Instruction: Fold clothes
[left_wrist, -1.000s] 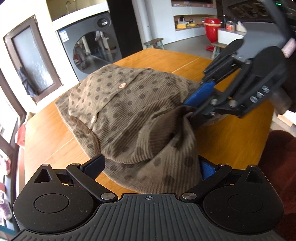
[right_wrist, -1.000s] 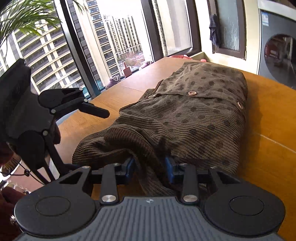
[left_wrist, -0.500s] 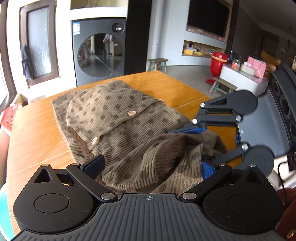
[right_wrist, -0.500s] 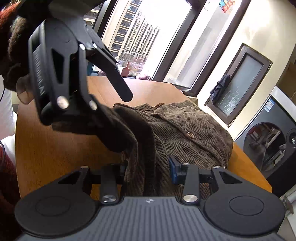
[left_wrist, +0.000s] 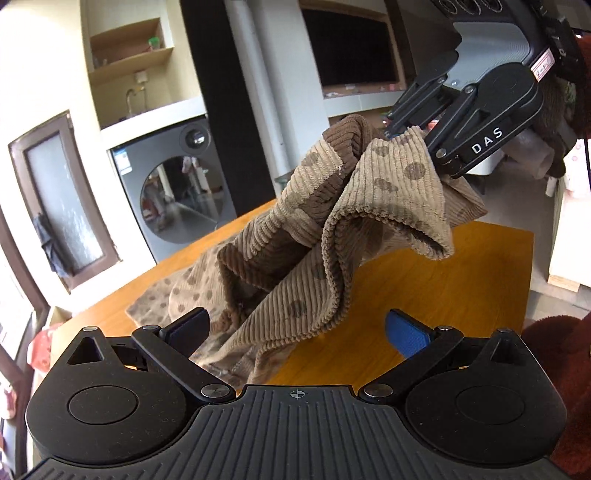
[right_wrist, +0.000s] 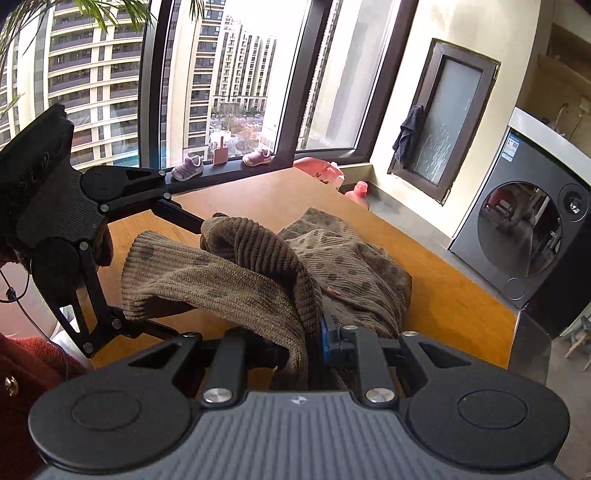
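The wooden counter (left_wrist: 443, 280) fills the lower middle of both views, running back toward a grey washing machine (left_wrist: 173, 192) against the wall and, in the right wrist view, toward a broad window (right_wrist: 229, 74) that looks onto apartment blocks. On the counter lies the brown dotted corduroy garment (left_wrist: 325, 236), its far part resting flat on the wood while its near part is lifted clear into a bunched, hanging fold. The right tongs (left_wrist: 417, 136) sit high in the left wrist view and are clamped on the raised top edge of the garment; in the right wrist view the cloth passes tightly between their blue pads (right_wrist: 325, 341). The left tongs (left_wrist: 297, 325) stand wide apart, the garment draping down between the two fingers nearer the dark left pad, with the blue right pad (left_wrist: 406, 332) well clear of the cloth. In the right wrist view the left tongs reach in from the left, one finger above and one below the lifted fold. Two small shoes (right_wrist: 188, 168) rest on the windowsill.
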